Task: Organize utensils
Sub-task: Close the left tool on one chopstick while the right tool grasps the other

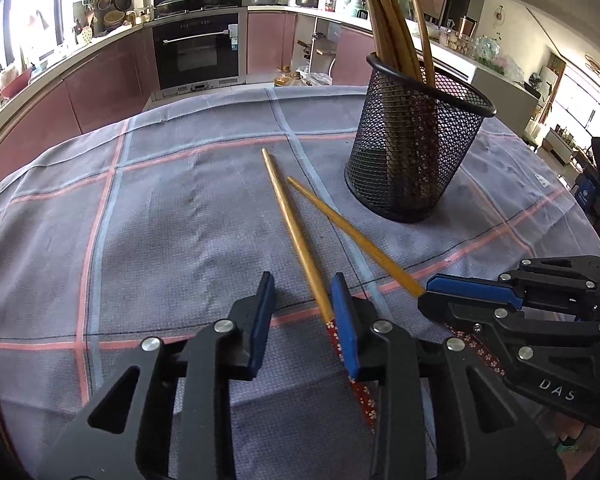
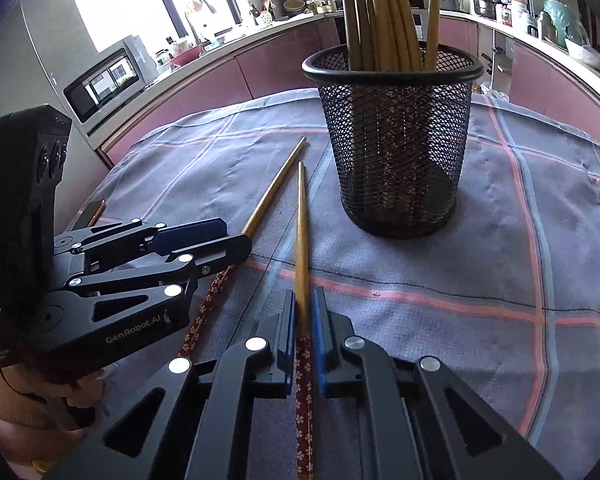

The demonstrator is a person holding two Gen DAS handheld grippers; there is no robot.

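Note:
Two wooden chopsticks with red flowered ends lie on the checked tablecloth [image 1: 160,220] and fan out away from me. One chopstick [image 1: 292,220] [image 2: 276,188] runs between the fingers of my left gripper [image 1: 300,300] [image 2: 240,240]. It rests against the right pad; the left pad stands clear of it, so this gripper is open. The other chopstick [image 1: 352,232] [image 2: 300,220] is pinched between the blue pads of my right gripper [image 2: 305,296] [image 1: 424,294], which is shut on it. Behind them stands a black mesh cup [image 1: 412,152] [image 2: 396,152] holding several upright chopsticks [image 1: 384,20] [image 2: 380,12].
The cloth covers a table that ends just behind the cup. Kitchen counters curve around it, with an oven [image 1: 198,52] and a microwave [image 2: 108,80]. A person's hand [image 2: 20,412] holds the left gripper's handle. A thin coppery stick [image 2: 96,212] lies at the table's left edge.

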